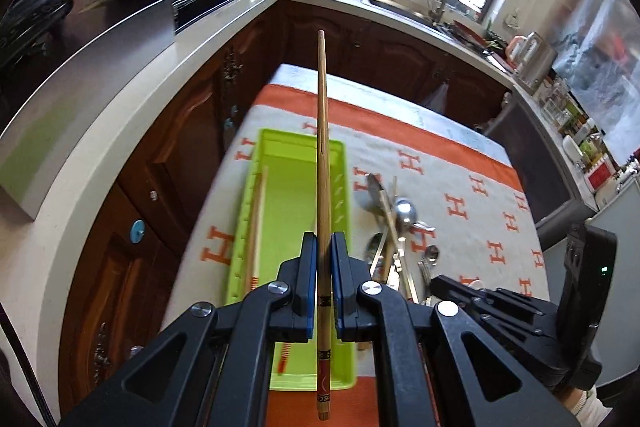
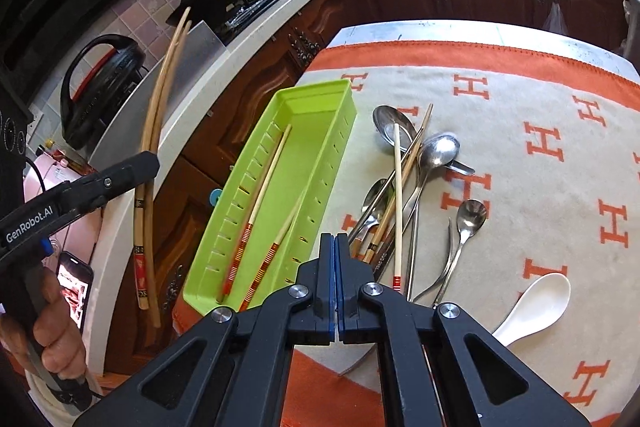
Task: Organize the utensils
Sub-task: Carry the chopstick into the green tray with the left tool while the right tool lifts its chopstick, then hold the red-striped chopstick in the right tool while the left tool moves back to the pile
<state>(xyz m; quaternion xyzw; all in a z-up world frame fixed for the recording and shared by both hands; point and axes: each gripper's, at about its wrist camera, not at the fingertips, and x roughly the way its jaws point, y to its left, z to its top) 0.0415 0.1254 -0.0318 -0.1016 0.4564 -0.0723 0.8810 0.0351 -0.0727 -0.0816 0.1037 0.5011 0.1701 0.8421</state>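
From the left wrist, the left gripper [image 1: 324, 259] tilts steeply down above the lime-green plastic slotted tray [image 1: 332, 155], its blue pads pinching a pair of long tan bamboo chopsticks [image 1: 322, 131] that runs straight ahead between the fingers. The tray sits on an orange-and-cream blanket with H letters [image 1: 460, 163].

From the right wrist, the right gripper [image 2: 335, 247] also points steeply down, its pads pressed together on nothing. Two red-banded pale chopsticks [image 2: 264, 195] lie inside the tray; a heap of steel spoons and chopsticks [image 2: 416, 179] and a white ceramic spoon [image 2: 536, 303] lie right of it. A hand [image 2: 52, 331] grips the left tool's handle at the left edge.
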